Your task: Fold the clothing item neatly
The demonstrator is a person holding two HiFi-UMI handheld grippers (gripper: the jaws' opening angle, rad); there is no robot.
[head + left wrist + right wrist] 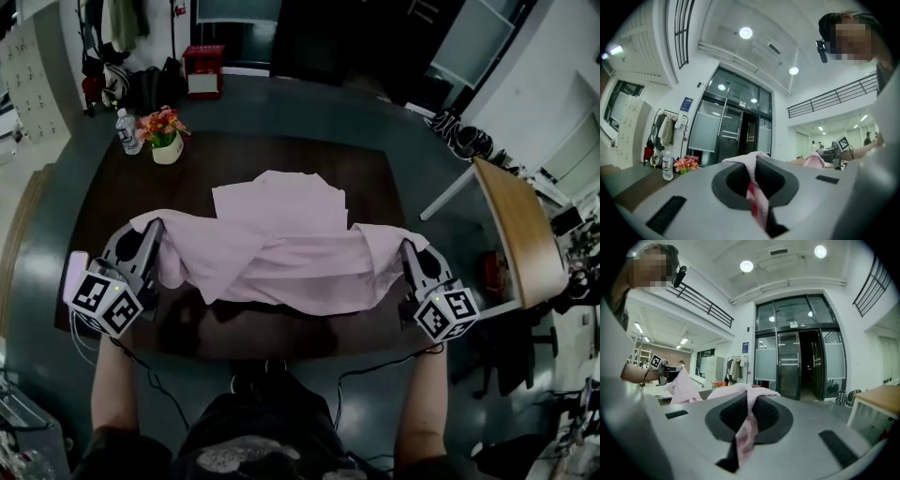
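Head view: pink garment [281, 248] stretched between left gripper [152, 230] and right gripper [409, 251]; near edge raised above table [112, 202], far part lying flat on it. Left gripper view: jaws clamped tight on a garment fold. Right gripper view: same, jaws pinched on garment edge, cloth hanging below. Flowers [164, 127] and bottle [128, 131] near table's far left corner.

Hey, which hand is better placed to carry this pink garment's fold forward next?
Neither alone, probably: the left gripper and the right gripper are each shut on one side of the pink garment, about level with each other, so both should move together.
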